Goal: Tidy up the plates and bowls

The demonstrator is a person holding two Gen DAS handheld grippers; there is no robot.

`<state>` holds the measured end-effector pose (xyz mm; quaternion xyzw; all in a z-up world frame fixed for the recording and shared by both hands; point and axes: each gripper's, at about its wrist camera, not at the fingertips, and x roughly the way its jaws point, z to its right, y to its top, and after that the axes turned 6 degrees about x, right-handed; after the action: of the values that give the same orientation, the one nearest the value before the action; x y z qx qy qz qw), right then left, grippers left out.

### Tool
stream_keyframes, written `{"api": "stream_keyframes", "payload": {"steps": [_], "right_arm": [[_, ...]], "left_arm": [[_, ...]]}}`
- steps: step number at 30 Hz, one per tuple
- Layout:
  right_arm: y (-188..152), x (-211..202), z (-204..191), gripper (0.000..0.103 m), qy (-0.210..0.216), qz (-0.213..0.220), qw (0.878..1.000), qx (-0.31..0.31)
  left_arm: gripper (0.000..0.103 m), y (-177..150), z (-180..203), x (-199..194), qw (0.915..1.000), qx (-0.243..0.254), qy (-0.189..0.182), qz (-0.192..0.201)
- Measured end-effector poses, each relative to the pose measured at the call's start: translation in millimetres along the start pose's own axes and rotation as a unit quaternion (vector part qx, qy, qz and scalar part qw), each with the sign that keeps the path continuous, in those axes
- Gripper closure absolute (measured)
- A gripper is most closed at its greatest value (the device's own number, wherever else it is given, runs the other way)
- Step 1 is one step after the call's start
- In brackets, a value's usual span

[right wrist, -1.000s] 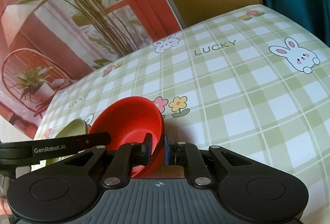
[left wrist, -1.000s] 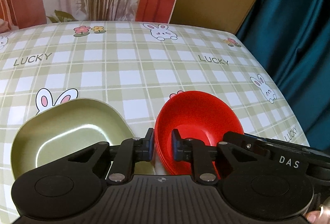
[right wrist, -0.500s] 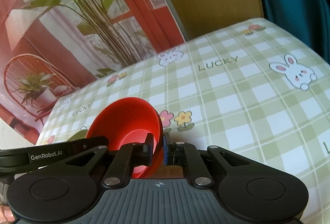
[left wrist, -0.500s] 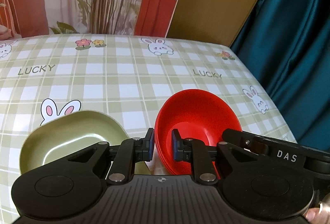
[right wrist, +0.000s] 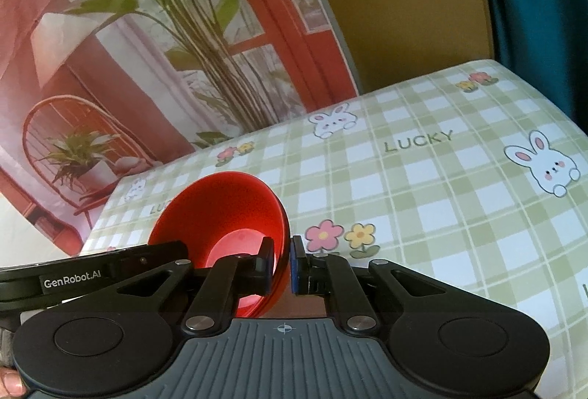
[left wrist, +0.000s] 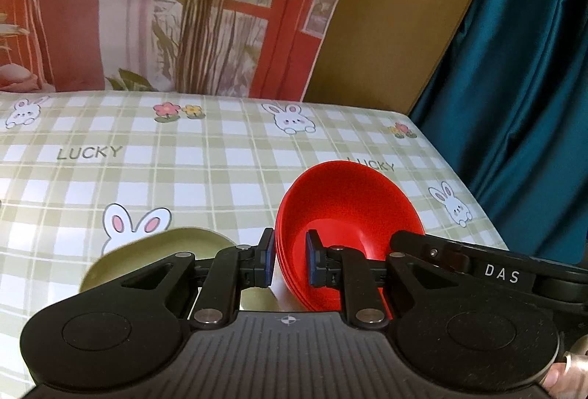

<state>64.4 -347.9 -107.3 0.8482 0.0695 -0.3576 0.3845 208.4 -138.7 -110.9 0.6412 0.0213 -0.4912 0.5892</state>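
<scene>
A stack of red bowls [left wrist: 349, 208] hangs tilted above the checked tablecloth, held from both sides. My left gripper [left wrist: 290, 261] is shut on the stack's left rim, one pad inside and one outside. My right gripper [right wrist: 283, 265] is shut on the opposite rim of the red bowls [right wrist: 220, 215]. An olive-green plate [left wrist: 161, 252] lies on the table below and to the left, half hidden behind the left gripper's fingers. It does not show in the right wrist view.
The table [left wrist: 220, 171] wears a green plaid cloth with rabbits and the word LUCKY. A printed backdrop with plants [right wrist: 165, 50] and a tan panel [left wrist: 397, 13] stand behind it. A teal curtain [left wrist: 522, 68] hangs past the table's right edge.
Both grippers have risen with the red bowls still clamped. The table and the green plate have sunk lower in view, and more of the backdrop shows.
</scene>
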Motion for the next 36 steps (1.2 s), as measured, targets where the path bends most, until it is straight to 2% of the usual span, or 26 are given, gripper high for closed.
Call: {"api": "stream_keyframes", "payload": {"steps": [19, 36], "right_arm": [[2.8, 25.4, -63.9, 0.095, 0.039, -0.024, 0.998, -0.037], [-20.1, 51.9, -90.9, 0.094, 0.04, -0.073, 0.995, -0.06]], "left_arm": [[0.085, 0.7, -46.0, -38.4, 0.9983, -0.037, 0.036, 0.027], [0.085, -15.7, -76.9, -42.9, 0.9964, -0.061, 0.057, 0.008]]}}
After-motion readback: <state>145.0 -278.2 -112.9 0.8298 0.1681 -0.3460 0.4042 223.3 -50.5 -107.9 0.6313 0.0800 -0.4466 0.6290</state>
